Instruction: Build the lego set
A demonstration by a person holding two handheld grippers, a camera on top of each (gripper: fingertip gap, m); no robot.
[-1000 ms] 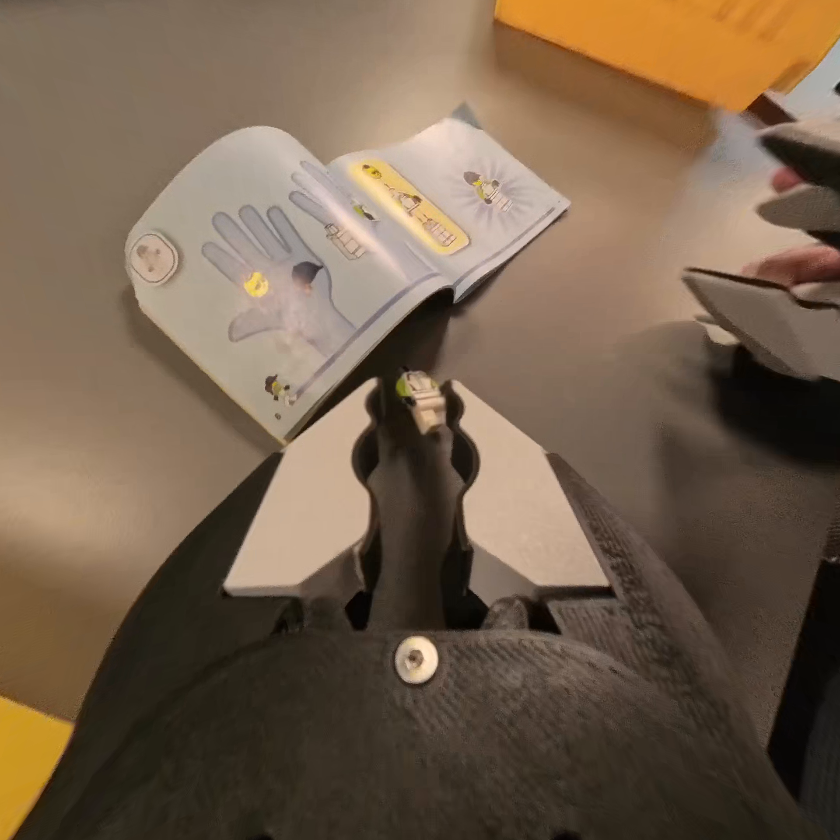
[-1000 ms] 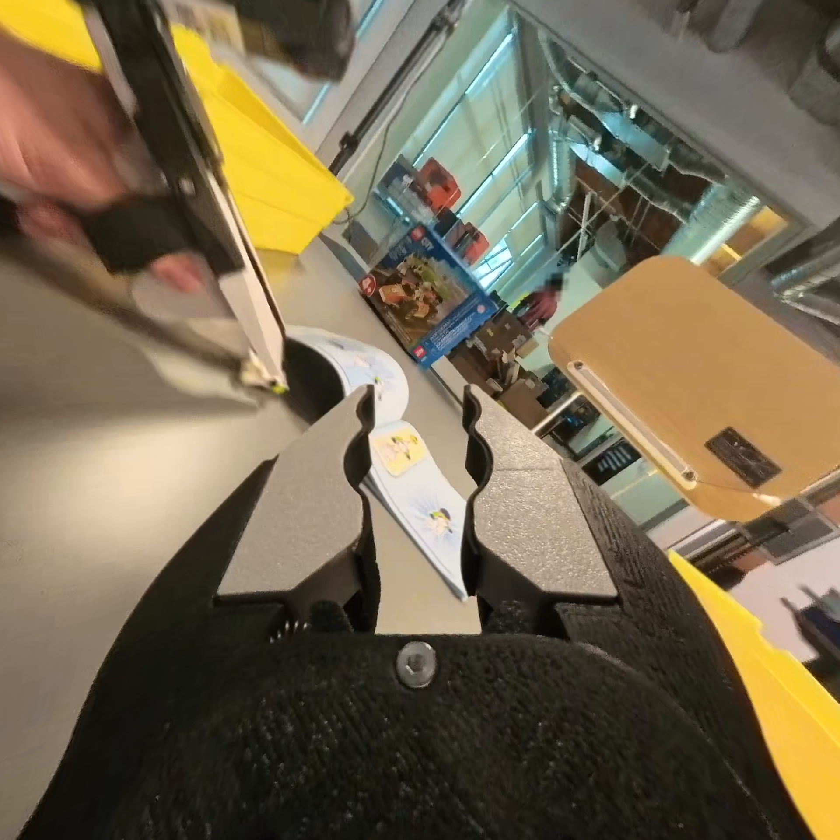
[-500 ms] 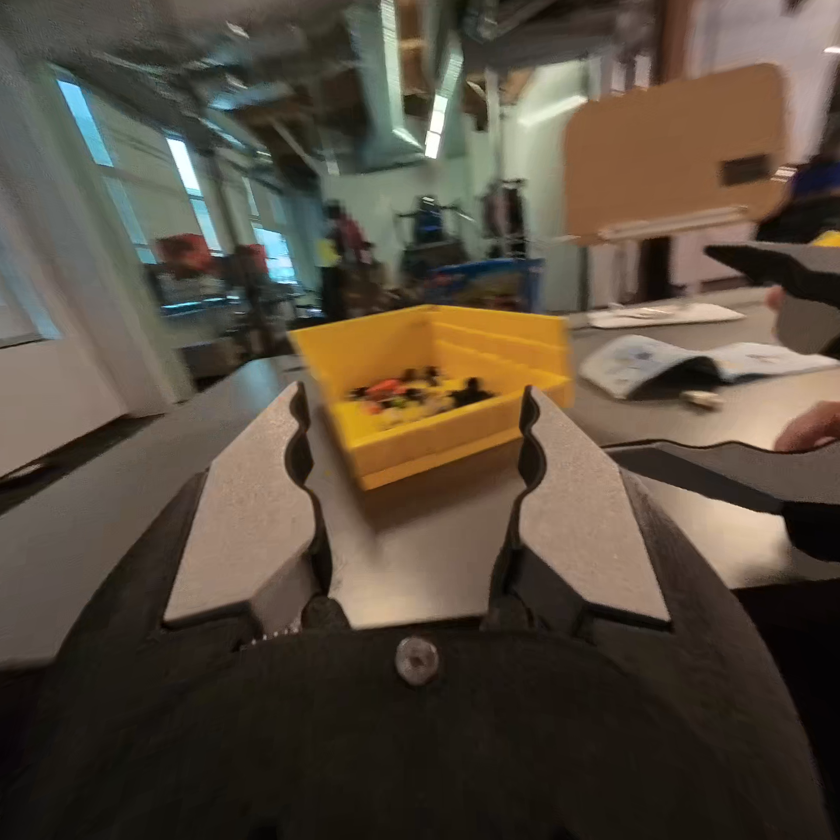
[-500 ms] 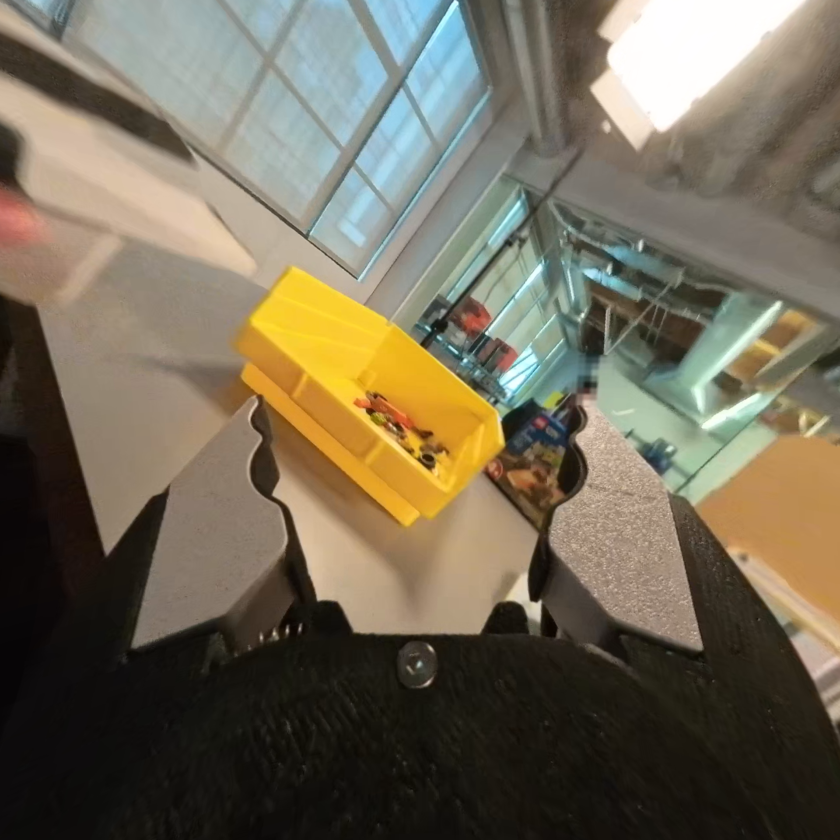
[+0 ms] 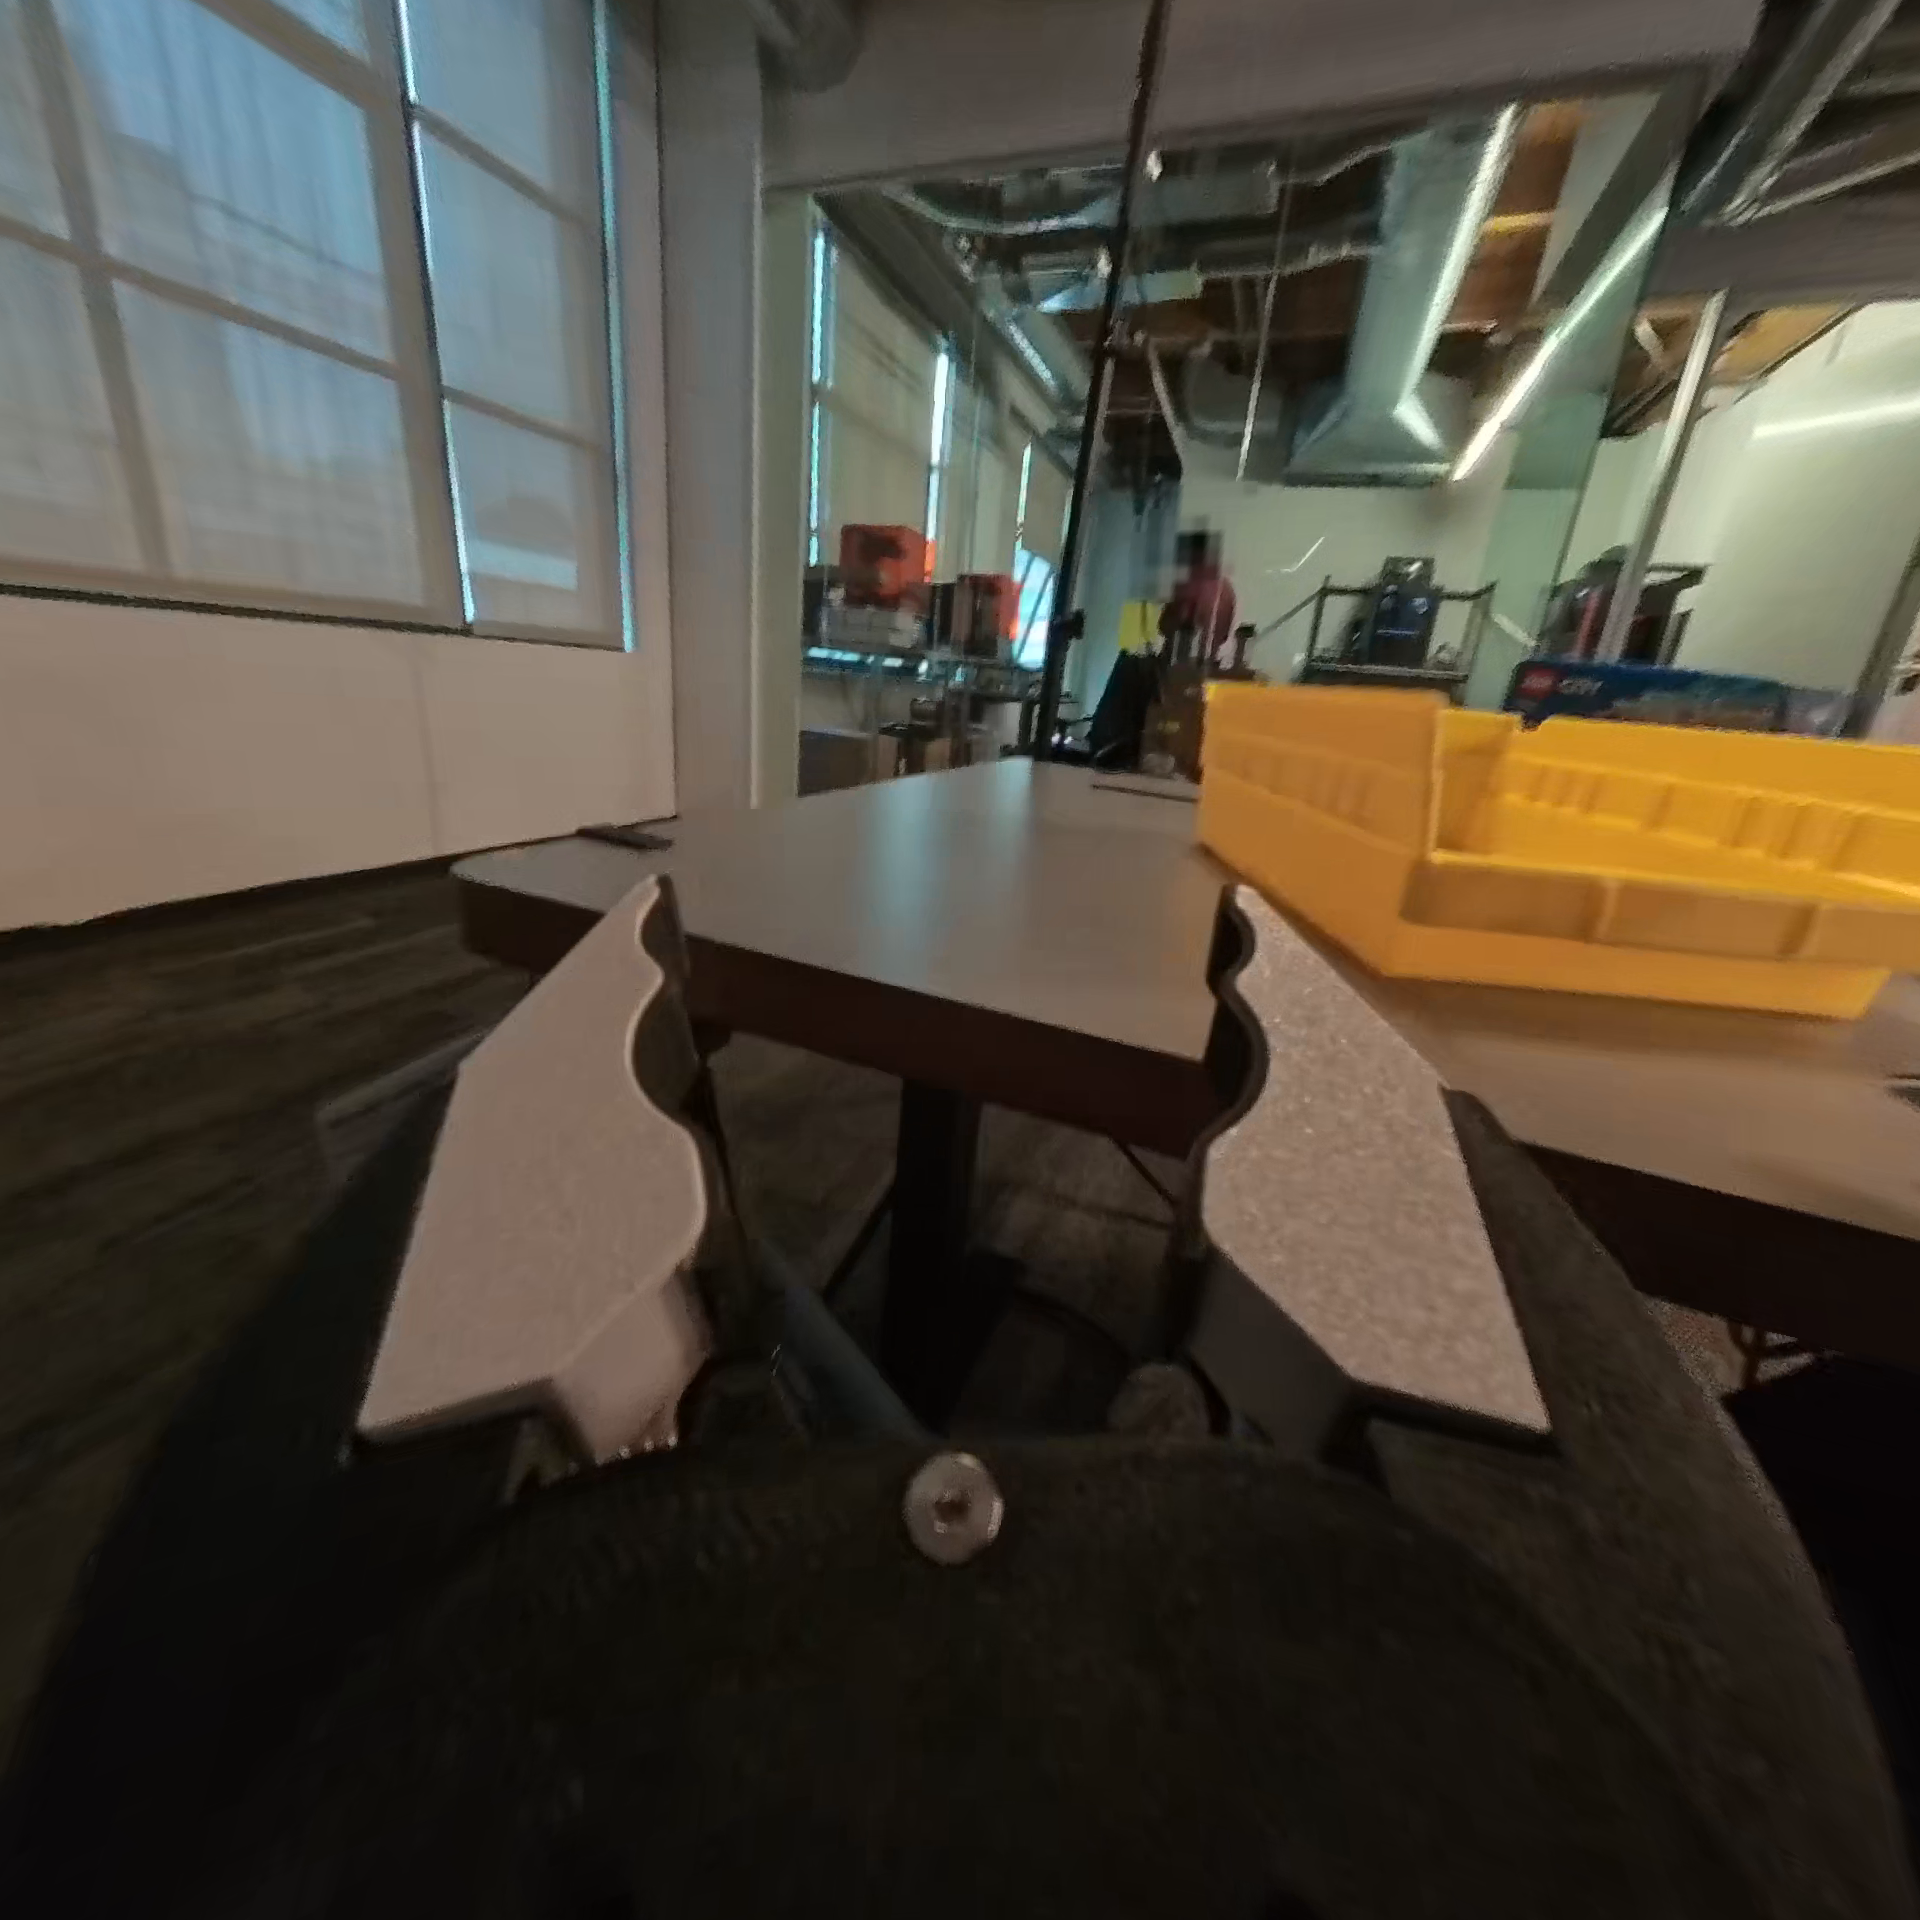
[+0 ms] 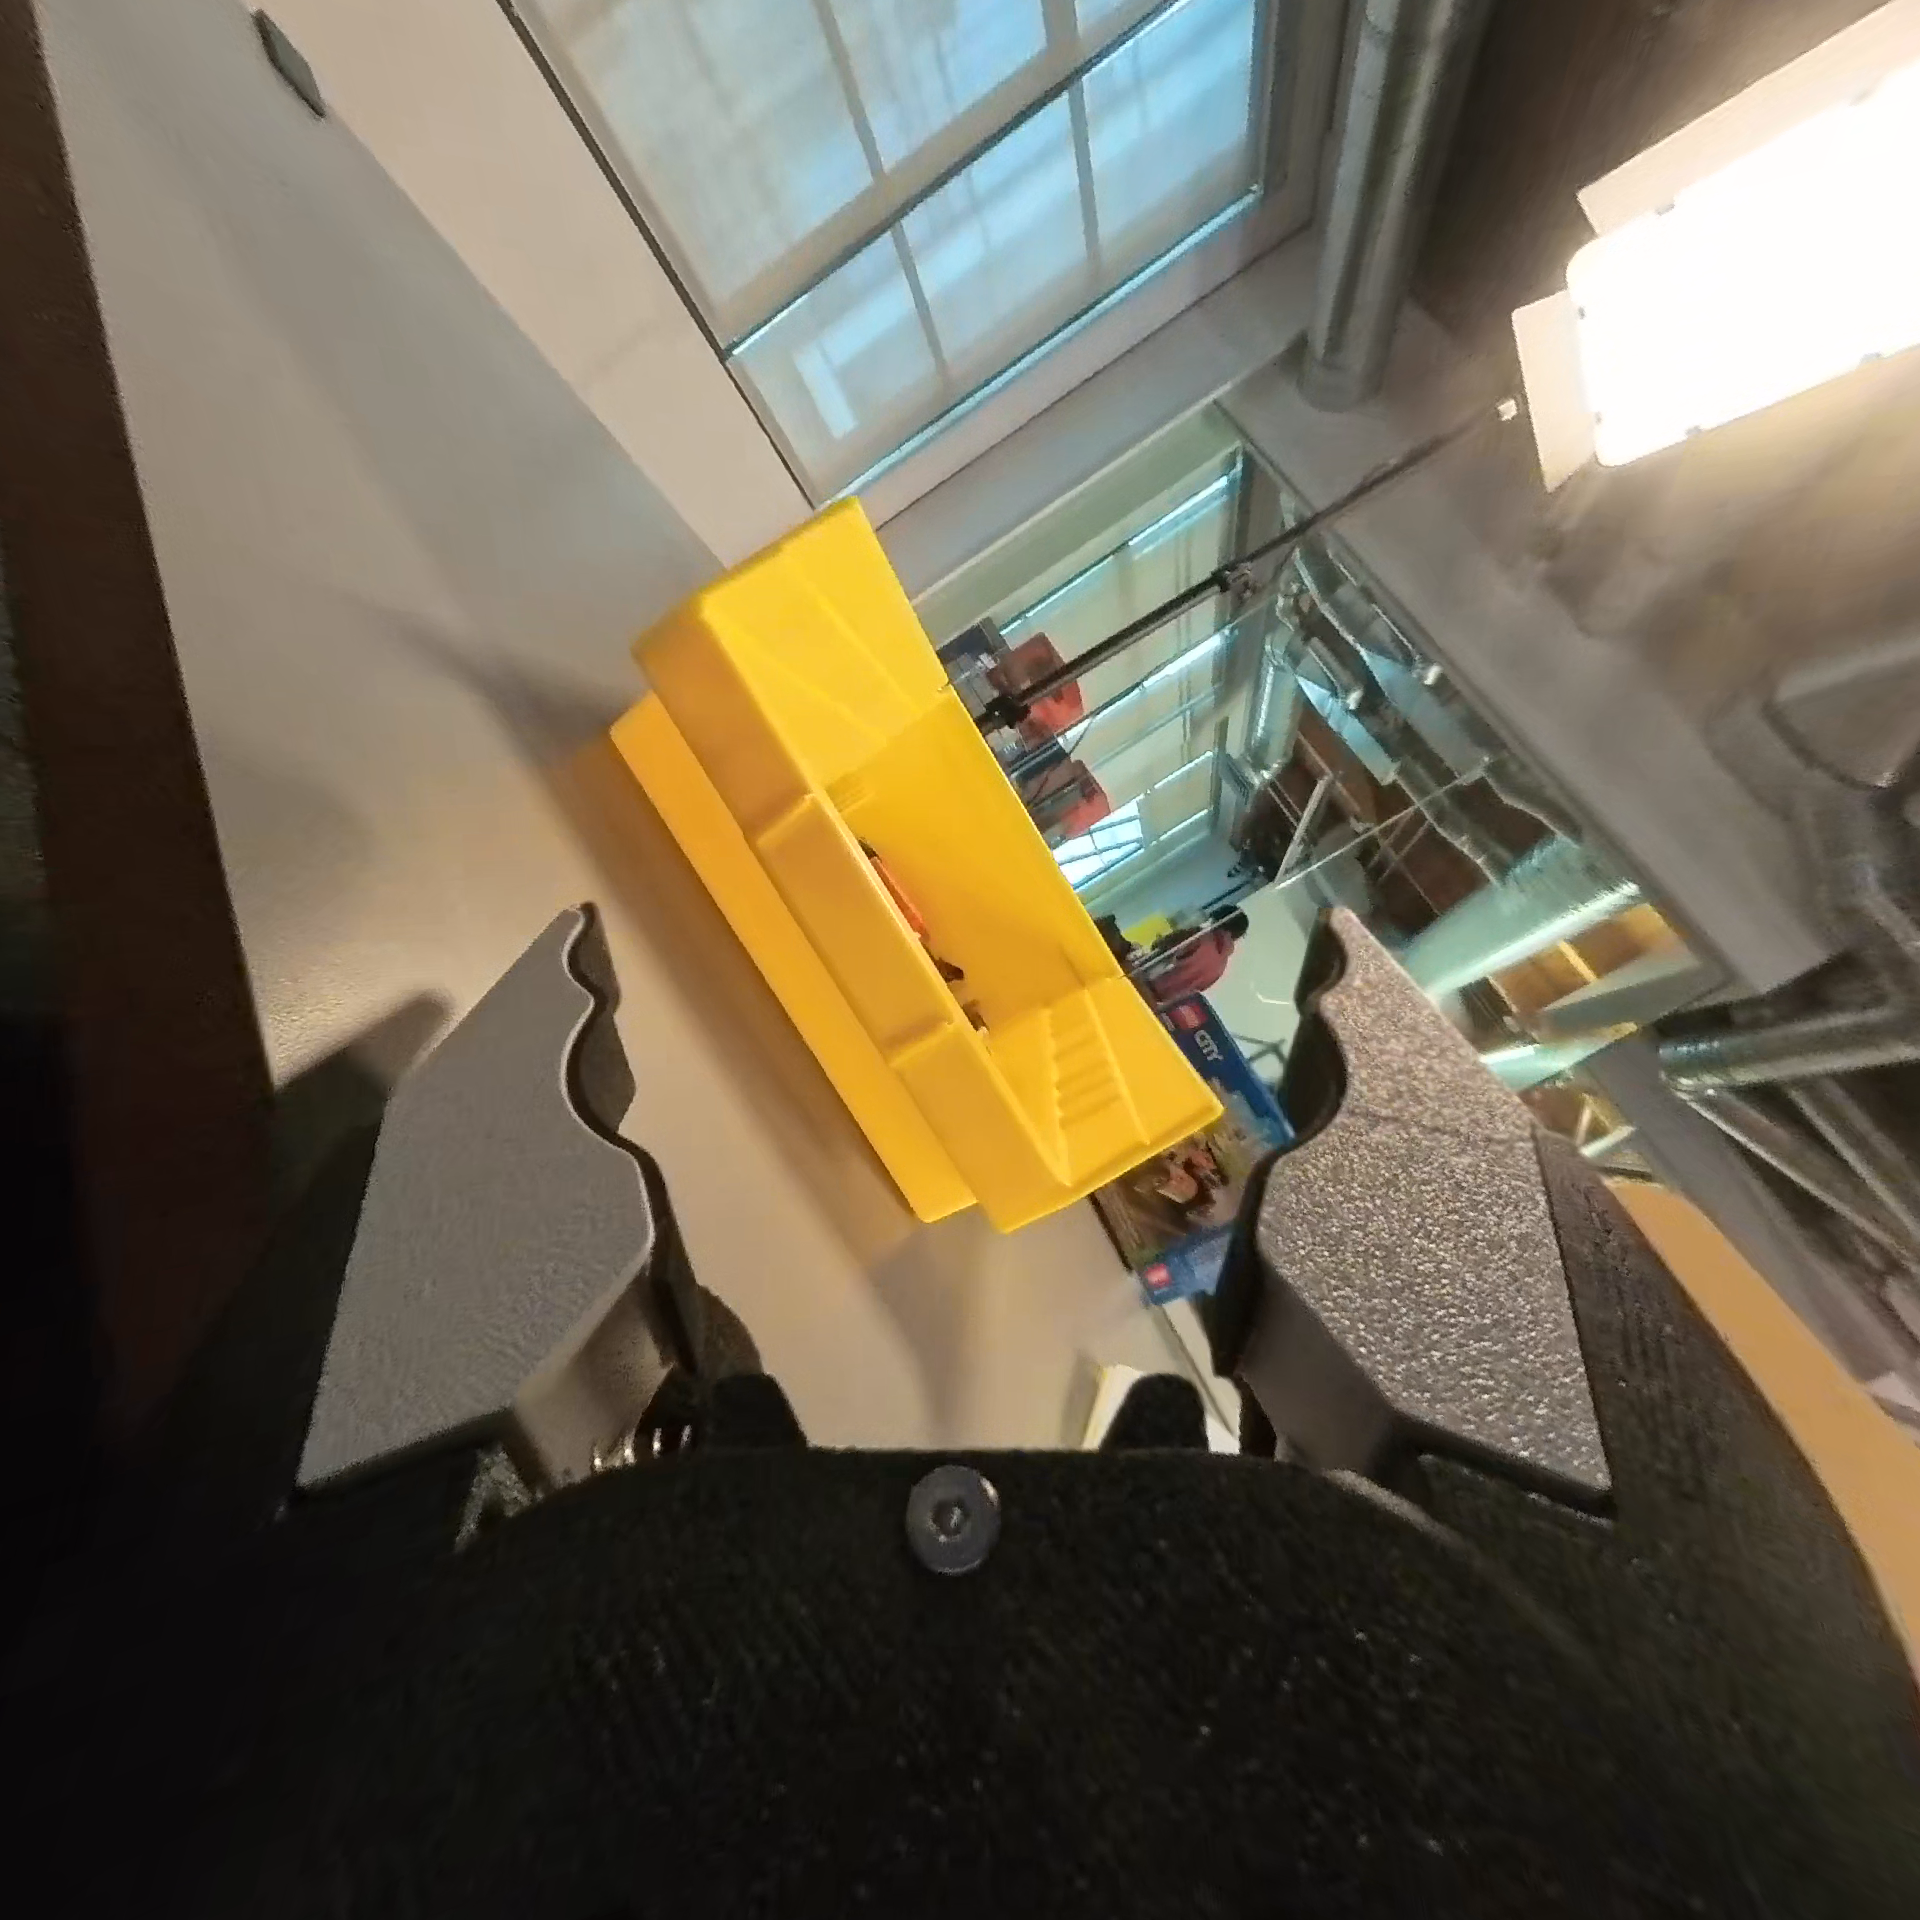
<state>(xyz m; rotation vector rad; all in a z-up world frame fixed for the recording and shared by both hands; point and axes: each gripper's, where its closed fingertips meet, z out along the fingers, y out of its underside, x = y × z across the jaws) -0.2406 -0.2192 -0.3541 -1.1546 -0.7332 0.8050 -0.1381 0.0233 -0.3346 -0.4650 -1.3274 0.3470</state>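
The yellow bin [image 6: 914, 935] sits on the grey surface [image 6: 343, 582] and holds small lego pieces [image 6: 899, 914], orange and dark, in its open front. A blue lego box [image 6: 1195, 1174] stands just beyond the bin. The right tongs [image 6: 951, 977] are spread wide and empty, short of the bin. The left tongs [image 5: 940, 914] are likewise spread and empty, off the surface edge, with the bin [image 5: 1558, 862] to their right.

Ahead of the tool a dark bench [image 5: 966, 914] stands on a black leg [image 5: 935, 1195] over dark carpet [image 5: 208, 1039]. Left of it, large paned windows [image 5: 260, 312] sit in a white wall [image 5: 312, 748]. Bare ducts [image 5: 1382, 312] cross the ceiling; a bright light panel [image 6: 1745, 239] glows overhead.
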